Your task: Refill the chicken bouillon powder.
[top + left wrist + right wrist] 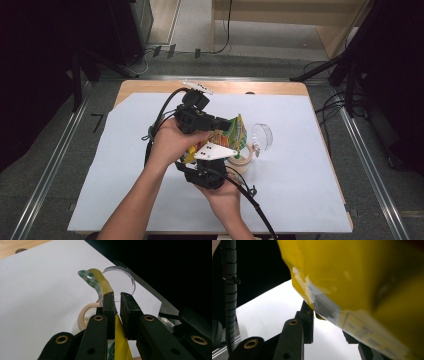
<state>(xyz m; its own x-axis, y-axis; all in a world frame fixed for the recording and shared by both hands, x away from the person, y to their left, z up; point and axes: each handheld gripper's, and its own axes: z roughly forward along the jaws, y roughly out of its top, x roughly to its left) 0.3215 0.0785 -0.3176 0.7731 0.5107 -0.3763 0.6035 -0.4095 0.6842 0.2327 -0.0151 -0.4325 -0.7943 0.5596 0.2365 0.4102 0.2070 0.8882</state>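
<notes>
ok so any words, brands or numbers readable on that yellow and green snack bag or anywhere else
Nothing can be read.
Yellow and green foil snack bag: colourful print on its face, too small and blurred in the high view.
Its white printed panel: rows of text, blurred in the right gripper view.
Beige tape roll and clear plastic lid: no text visible.

Tape roll [241,159] — lid [262,137] — beside bag [233,134]

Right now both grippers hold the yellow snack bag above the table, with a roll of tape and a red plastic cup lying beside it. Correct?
Not quite: the cup is clear, not red, as the high view shows. Both the left gripper and the right gripper do hold the yellow snack bag, and the roll of tape lies alongside.
</notes>
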